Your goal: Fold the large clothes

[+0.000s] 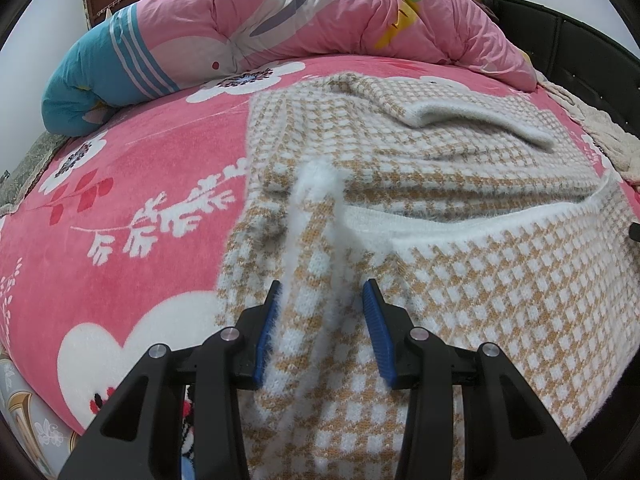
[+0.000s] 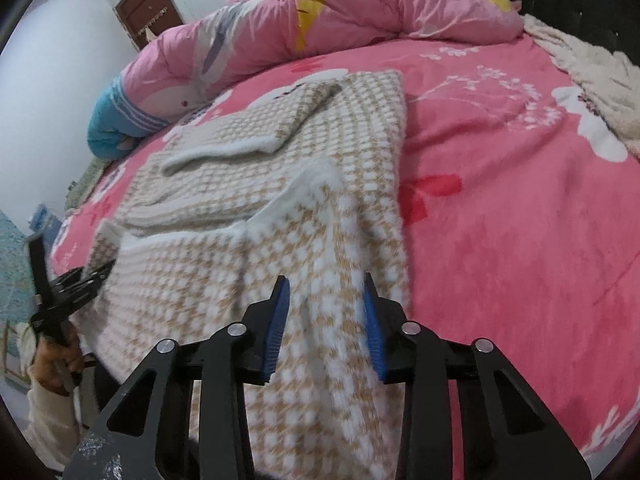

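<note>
A fuzzy tan-and-white checked sweater (image 1: pixel 460 280) lies spread on a pink flowered blanket (image 1: pixel 132 184) covering a bed, its near hem hanging toward the person. In the left wrist view, the left claw (image 1: pixel 322 300) points down at the sweater's near left part, and a raised ridge of knit with a white fluffy edge runs up between its blue pads (image 1: pixel 267 336). The jaws stand narrow with the fabric bunched between them and brushing the left pad, so this looks like a grip on that fold, though contact at the right pad is hard to confirm. In the right wrist view, the right claw (image 2: pixel 325 300) sits over the sweater's near right edge, jaws also narrow, with a pleat of knit rising between the pads; here too a pinch seems likely rather than certain. Ahead of both claws, one sleeve (image 2: pixel 244 136) already lies folded across the sweater's body, its white cuff pointing left. Holding the two near corners at once would probably let the person lift the hem and carry it away from the claws over the body. Beyond the sweater lies a rumpled pink quilt (image 1: pixel 320 12). Far left of the right claw, a hand (image 2: pixel 56 352) grips the other tool. No brand, label or readable writing shows anywhere.
</note>
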Tool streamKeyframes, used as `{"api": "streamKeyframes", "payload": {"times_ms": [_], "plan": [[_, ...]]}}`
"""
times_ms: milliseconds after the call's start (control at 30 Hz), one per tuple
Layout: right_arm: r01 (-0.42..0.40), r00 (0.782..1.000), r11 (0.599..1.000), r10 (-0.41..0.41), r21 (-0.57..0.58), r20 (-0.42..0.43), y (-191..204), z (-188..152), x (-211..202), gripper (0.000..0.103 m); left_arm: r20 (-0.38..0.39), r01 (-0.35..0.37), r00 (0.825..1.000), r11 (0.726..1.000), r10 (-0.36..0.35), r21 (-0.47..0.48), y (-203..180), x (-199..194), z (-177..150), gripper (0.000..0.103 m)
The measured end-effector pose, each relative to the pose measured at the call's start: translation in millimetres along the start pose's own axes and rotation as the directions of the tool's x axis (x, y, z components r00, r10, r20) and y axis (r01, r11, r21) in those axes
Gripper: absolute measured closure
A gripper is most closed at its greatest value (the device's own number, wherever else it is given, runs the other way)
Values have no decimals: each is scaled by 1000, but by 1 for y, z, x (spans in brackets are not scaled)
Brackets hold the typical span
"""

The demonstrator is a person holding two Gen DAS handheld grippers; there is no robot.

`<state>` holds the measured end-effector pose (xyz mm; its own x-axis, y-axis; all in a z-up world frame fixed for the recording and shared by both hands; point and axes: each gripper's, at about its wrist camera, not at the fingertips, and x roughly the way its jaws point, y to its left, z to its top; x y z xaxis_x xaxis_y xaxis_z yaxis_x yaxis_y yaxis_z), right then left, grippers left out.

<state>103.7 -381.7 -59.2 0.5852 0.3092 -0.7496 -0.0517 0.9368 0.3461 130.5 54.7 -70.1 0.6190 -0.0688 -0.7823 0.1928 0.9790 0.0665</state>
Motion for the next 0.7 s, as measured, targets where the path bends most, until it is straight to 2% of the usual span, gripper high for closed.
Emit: {"api": "streamKeyframes", "payload": {"times_ms": [133,367,500,700], "plan": [[-3,1000,1000,3,0,-28,0,2,2,72,0,0,1000,1000,0,1,1,0,1,63],[-31,997,999,33,28,-71,-6,19,31,72,-2,7,1000,1000,-7,-8,0,1,0,63],[-2,996,1000,2,6,-84,0,20,40,73,-2,7,1000,1000,-7,-6,0,0,0,63],[77,993,994,-83,-72,-79,16,6,30,82,-3,5,1000,1000,-5,-6,0,0,0,63]]}}
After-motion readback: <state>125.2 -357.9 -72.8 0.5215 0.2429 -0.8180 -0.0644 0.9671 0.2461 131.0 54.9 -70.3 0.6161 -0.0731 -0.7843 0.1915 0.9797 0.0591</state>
